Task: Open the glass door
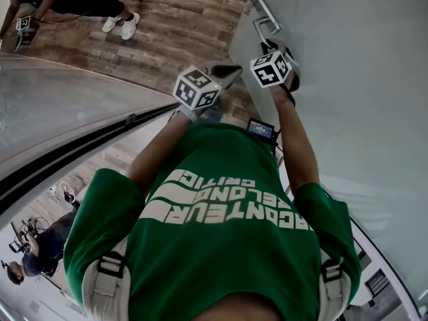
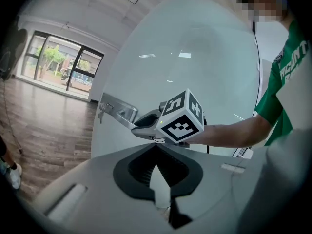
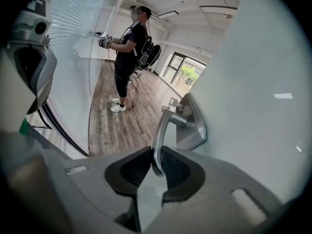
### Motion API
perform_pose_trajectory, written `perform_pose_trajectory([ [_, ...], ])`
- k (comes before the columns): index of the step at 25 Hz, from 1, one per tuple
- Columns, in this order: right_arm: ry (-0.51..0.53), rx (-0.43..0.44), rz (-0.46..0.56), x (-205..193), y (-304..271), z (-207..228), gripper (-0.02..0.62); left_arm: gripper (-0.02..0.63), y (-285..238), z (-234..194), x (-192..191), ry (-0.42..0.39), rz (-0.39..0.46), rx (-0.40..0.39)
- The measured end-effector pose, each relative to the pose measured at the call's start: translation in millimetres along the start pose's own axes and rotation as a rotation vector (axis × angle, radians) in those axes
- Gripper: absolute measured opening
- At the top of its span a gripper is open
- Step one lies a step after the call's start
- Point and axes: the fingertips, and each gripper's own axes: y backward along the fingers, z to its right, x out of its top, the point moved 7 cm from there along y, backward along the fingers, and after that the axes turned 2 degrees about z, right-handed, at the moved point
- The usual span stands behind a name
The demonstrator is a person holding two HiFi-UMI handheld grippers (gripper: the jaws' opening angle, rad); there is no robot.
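The frosted glass door (image 1: pixel 348 79) stands at the right, its metal lever handle (image 1: pixel 265 20) on a plate near the door's edge. My right gripper (image 3: pixel 155 161) is shut on the free end of that lever handle (image 3: pixel 163 126), pads on both sides of it. In the head view the right gripper (image 1: pixel 273 47) reaches up to the handle. My left gripper (image 1: pixel 229 72) hangs just left of it, away from the door. In the left gripper view the left gripper (image 2: pixel 157 151) has its tips together with nothing between them, pointing at the right gripper's marker cube (image 2: pixel 181 116) and the handle (image 2: pixel 117 112).
A curved glass wall (image 1: pixel 60 105) with a dark floor track runs along the left. On the wooden floor (image 1: pixel 180 25) stands another person in black (image 3: pixel 127 52) holding grippers. A further person (image 1: pixel 40 253) is at the lower left. Windows (image 2: pixel 63 65) are far off.
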Motion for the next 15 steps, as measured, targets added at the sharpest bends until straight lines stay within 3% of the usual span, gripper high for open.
perform_pose_trajectory([
  [7, -0.039, -0.034, -0.020, -17.4, -11.4, 46.0, 0.060, 0.017, -29.7, -16.0, 25.0, -0.001, -0.010, -0.041],
  [15, -0.066, -0.099, -0.039, -28.7, -23.4, 65.9, 0.060, 0.017, -20.0, -27.0, 10.3, 0.001, -0.043, -0.066],
])
